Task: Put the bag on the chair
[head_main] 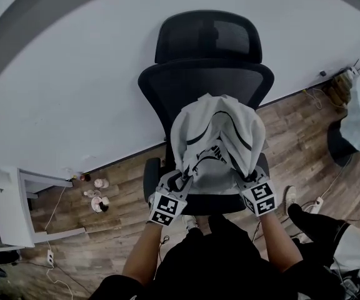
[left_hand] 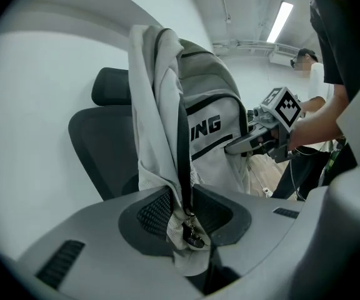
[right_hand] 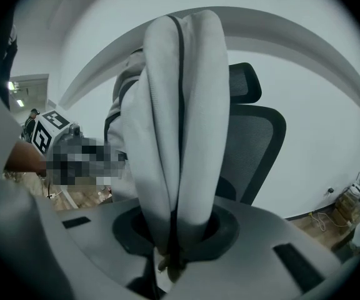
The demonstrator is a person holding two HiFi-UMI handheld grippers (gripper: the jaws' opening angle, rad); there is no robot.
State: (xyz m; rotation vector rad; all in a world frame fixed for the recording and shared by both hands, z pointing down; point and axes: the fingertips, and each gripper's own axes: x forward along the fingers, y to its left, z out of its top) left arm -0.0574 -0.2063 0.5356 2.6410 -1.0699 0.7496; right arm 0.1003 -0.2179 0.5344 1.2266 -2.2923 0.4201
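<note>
Pinching a fold of pale cloth and a black strap with a small zip pull between its nearly closed jaws, the left gripper [left_hand: 189, 233] grips one side of the light grey fabric bag [head_main: 217, 136], which has black trim and black lettering. The right gripper [right_hand: 170, 249] has its jaws drawn close on the other side, clamped on a bunched double fold of the same grey cloth with a black seam running down it. In the head view the two grippers sit level with each other at the bag's near lower corners, the left one at the left, each with its marker cube facing up

The bag stands upright between them, above the seat of the black mesh office chair [head_main: 205, 80] with a headrest and in front of its backrest. Whether its bottom touches the seat cannot be told

The chair stands on a brown wood-plank floor [head_main: 124, 180], backed against a plain white wall [head_main: 74, 74]. A white piece of furniture [head_main: 8, 208] stands at the far left, and cables [head_main: 330, 186] trail across the floor to the right. In the left gripper view another person [left_hand: 308, 74] stands in the background under a ceiling strip light [left_hand: 281, 19]
</note>
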